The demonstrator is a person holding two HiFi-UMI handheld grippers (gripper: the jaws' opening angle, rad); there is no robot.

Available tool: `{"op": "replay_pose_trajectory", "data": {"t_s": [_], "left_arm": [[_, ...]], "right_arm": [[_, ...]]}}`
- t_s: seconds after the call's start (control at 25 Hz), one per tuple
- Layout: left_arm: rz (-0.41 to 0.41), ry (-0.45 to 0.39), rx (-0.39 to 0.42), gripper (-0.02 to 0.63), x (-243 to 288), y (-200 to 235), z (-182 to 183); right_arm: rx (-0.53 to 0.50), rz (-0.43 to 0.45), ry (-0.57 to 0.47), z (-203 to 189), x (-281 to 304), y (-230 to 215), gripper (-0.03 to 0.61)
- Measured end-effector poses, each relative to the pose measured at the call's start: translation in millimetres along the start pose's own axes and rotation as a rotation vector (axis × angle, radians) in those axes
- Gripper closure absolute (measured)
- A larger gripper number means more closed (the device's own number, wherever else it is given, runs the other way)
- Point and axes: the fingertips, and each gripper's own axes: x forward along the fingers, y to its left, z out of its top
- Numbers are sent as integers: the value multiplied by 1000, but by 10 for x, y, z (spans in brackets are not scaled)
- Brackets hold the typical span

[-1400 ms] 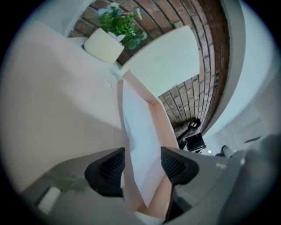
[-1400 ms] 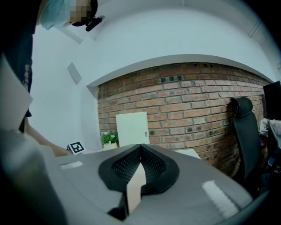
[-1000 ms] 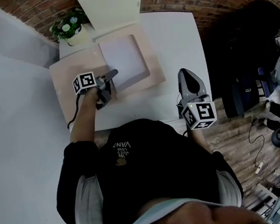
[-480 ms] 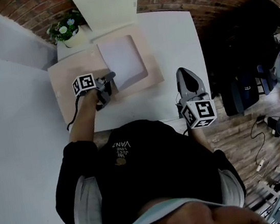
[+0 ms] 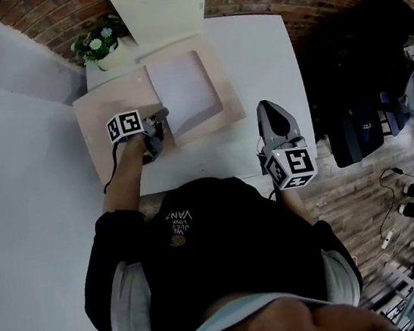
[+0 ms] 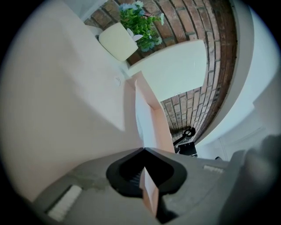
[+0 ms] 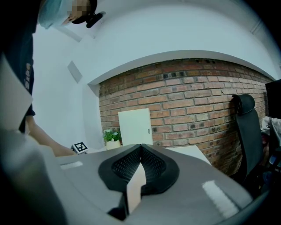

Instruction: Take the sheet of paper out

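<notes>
A pale pink board (image 5: pixel 107 110) lies on the white table (image 5: pixel 260 54), and the white sheet of paper (image 5: pixel 185 87) rests in its rectangular recess. My left gripper (image 5: pixel 163 113) sits at the recess's near left edge, rolled on its side. In the left gripper view the pale sheet (image 6: pixel 138 110) runs edge-on into the left gripper (image 6: pixel 143 149), whose jaws are shut on it. My right gripper (image 5: pixel 269 108) hovers over the table's right front part, apart from the board. The right gripper (image 7: pixel 141 145) is shut with nothing held.
A potted plant (image 5: pixel 102 42) stands at the table's far left corner, beside a cream panel (image 5: pixel 162 6) leaning on the brick wall. A black chair (image 5: pixel 359 48) stands to the right of the table. Cables and gear lie on the floor at the lower right.
The left gripper's jaws have closed at the sheet's near left edge. Both hands have stayed about where they were.
</notes>
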Motion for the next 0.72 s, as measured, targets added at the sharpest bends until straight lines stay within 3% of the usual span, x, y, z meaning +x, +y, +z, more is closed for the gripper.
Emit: {"op": "replay_pose_trajectory", "data": {"t_s": [0.72], "left_arm": [[18,65,169,612,-664,78,81]], "right_arm": [[19,0,-4,-103,59,590,577]]}}
